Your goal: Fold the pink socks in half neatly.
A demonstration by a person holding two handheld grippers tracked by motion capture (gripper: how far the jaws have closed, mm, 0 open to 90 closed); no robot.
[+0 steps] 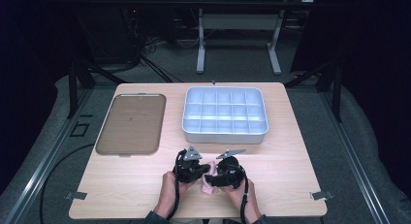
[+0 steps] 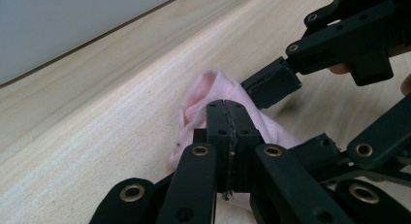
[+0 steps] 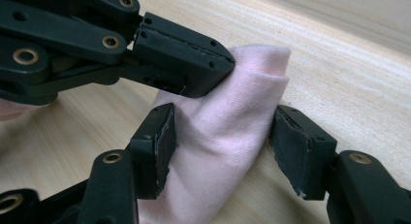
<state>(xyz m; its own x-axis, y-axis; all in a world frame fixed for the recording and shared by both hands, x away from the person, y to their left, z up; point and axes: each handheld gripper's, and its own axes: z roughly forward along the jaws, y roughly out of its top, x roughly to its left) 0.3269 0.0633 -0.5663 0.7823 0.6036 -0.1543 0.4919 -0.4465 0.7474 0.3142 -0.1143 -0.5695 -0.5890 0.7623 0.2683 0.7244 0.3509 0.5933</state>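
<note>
Left tongs [image 2: 228, 118] are clamped tight on the pink cloth [image 3: 228, 136], low on the desk [image 1: 291, 180] near its front edge; right tongs [image 3: 220, 146] stand parted around it, pads not pressing.

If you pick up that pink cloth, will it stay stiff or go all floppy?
Probably floppy: the pink cloth is bunched in soft folds, and sags where the left gripper pinches it. It looks thin, so likely light. It probably won't roll or slip much; its knit surface lies slack between the right gripper fingers, on the wooden table.
</note>
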